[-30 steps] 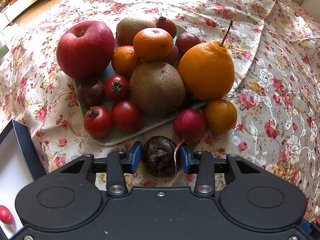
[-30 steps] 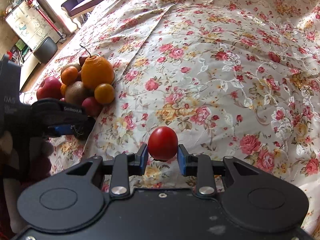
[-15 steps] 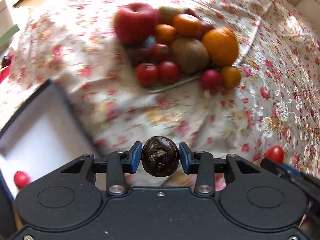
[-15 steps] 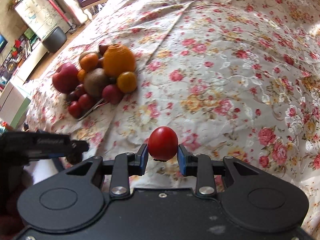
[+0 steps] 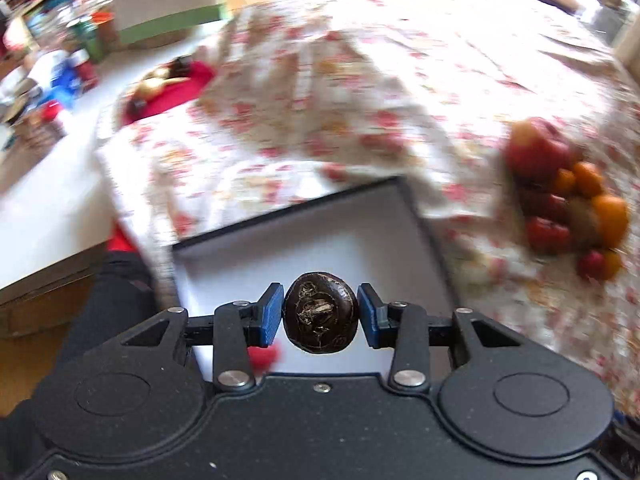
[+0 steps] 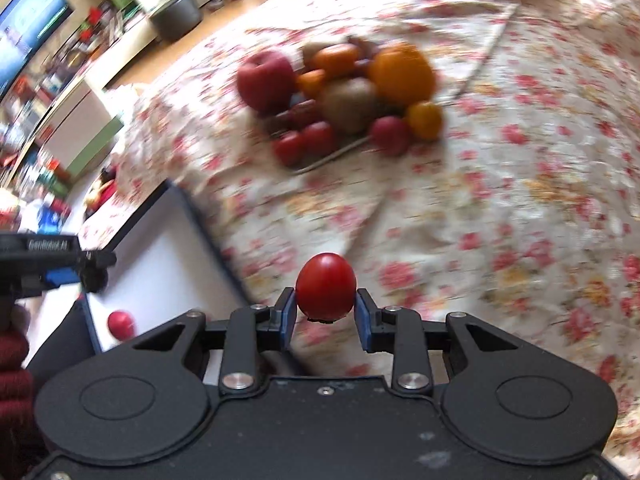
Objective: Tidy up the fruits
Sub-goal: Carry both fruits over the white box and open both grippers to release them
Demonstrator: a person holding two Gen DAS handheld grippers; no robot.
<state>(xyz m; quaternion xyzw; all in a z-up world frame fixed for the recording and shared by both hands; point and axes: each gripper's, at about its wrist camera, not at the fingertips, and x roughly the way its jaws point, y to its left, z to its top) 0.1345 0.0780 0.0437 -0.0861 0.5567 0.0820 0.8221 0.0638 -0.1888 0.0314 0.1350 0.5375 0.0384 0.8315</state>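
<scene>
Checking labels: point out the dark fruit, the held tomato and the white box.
dark fruit [image 5: 320, 312], left wrist view, front face.
tomato [image 6: 326, 284], right wrist view, middle of skin.
white box [image 5: 320, 240], left wrist view, bare floor.

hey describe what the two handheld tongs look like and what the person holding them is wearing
Both tongs, left tongs and right tongs, share one build: a matte black body with two round raised discs, black linkage arms on silver screws, and blue ribbed pads. From the right wrist view, the left unit's side carries pale lettering, too blurred to read. A dark red knitted sleeve shows at the hand holding it. No cables visible.
</scene>
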